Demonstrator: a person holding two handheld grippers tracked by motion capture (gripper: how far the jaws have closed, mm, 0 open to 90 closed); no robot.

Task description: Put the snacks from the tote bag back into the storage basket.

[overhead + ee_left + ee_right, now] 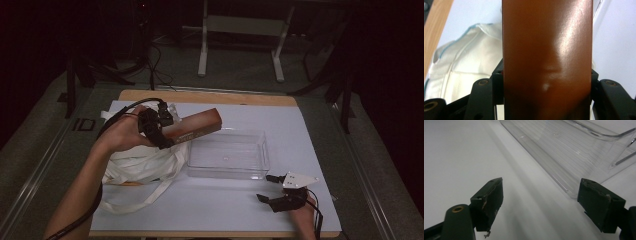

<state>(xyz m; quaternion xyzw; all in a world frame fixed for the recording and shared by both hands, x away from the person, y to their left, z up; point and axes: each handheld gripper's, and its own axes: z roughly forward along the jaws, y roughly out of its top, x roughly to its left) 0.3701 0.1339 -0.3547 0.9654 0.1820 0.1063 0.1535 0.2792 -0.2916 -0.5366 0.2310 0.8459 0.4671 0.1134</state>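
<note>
Brown and glossy, a long carton [192, 128] hangs in the air above the white-covered worktop [310, 130], its near end clamped between the fingers of the left gripper [161, 134] while its far end points up and toward the clear plastic tray [229, 154]. In the left gripper view the carton [546, 50] stands between both black fingers [497, 82], which press on its two sides low down, with a cream cloth bag [461, 67] lying beneath. That bag [140, 167] sits in a heap just beside the tray's left wall. The right gripper [272, 187] rests low near the tray's front right corner, its fingers [489, 200] spread wide apart and holding nothing, the tray's edge [564, 182] close ahead of them.

The hold looks risky: gripped at one end, the long carton could pivot or slide through the smooth fingers under its own weight. Lowered at this slant, its leading corner would likely catch the tray's near wall and push the light tray across the sheet, since the idle right gripper does not brace it. A loose bag strap [125, 202] might also snag the trailing cable.
</note>
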